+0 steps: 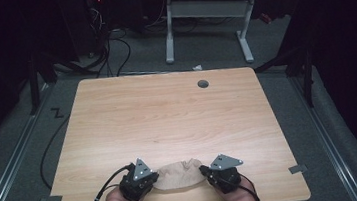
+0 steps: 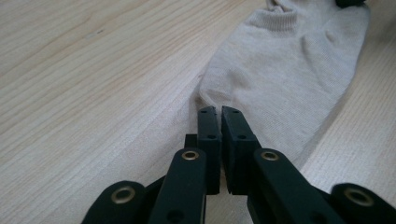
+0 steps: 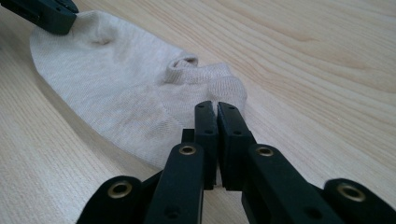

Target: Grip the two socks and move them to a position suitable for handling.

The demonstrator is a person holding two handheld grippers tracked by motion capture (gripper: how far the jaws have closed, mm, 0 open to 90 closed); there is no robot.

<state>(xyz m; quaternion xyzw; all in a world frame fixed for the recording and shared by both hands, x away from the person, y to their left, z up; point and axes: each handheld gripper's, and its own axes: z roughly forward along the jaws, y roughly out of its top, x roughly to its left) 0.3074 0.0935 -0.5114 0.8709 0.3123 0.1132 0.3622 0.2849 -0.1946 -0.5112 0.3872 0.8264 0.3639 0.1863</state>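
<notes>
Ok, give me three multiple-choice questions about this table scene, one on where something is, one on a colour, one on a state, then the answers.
1. Where does the sock lie on the table?
A. by the far edge
B. by the near edge, between the two grippers
C. at the far left corner

2. What colour is the sock?
A. beige
B. red
C. dark blue

3. How do the left gripper fingers stand?
A. wide open
B. closed together at the sock's edge
C. clamped on a cup

Answers: 1 B, the high view shows it between the left gripper and the right gripper, near the person's hands. 2 A, all three views show pale beige knit. 3 B, the left gripper view shows the fingers nearly touching at the sock's tip.
</notes>
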